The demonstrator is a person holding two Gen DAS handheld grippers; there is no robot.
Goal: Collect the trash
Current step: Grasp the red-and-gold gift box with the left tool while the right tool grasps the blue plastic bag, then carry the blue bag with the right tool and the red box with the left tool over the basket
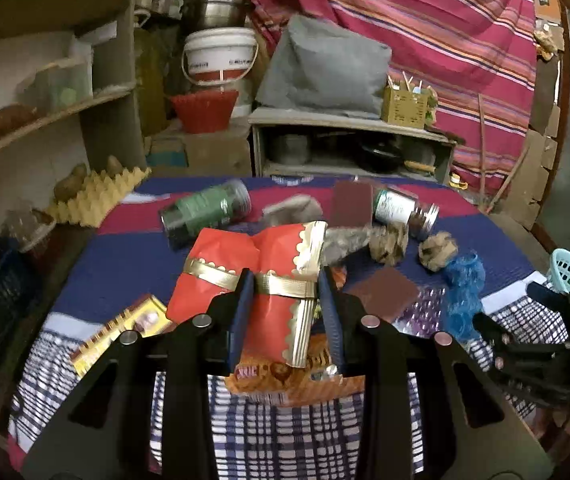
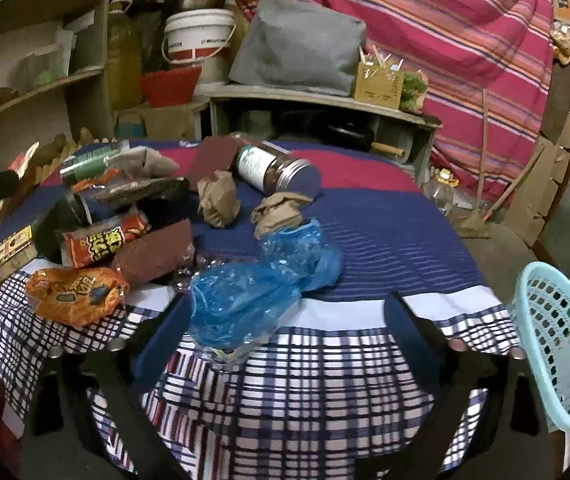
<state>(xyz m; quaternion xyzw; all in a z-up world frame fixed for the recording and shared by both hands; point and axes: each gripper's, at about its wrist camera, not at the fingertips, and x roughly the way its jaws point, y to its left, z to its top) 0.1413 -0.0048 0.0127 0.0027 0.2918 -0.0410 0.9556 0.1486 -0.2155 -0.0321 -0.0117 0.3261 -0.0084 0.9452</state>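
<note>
The left gripper [image 1: 285,292] is clamped on the crumpled red-and-gold foil wrapper [image 1: 253,272] above the striped tablecloth [image 1: 125,264]; it should keep firm pressure while carrying toward the pale-blue perforated plastic basket [image 2: 561,344], the right gripper [image 2: 285,316] standing wide and empty.

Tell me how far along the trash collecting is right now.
Early on. The light blue basket at the table's right edge shows no trash through its holes. In hand: the left gripper is shut on the red and gold wrapper. The right gripper is open with the blue plastic bag between its fingers. Left: two jars, crumpled paper balls, the orange snack packet and other wrappers.
</note>
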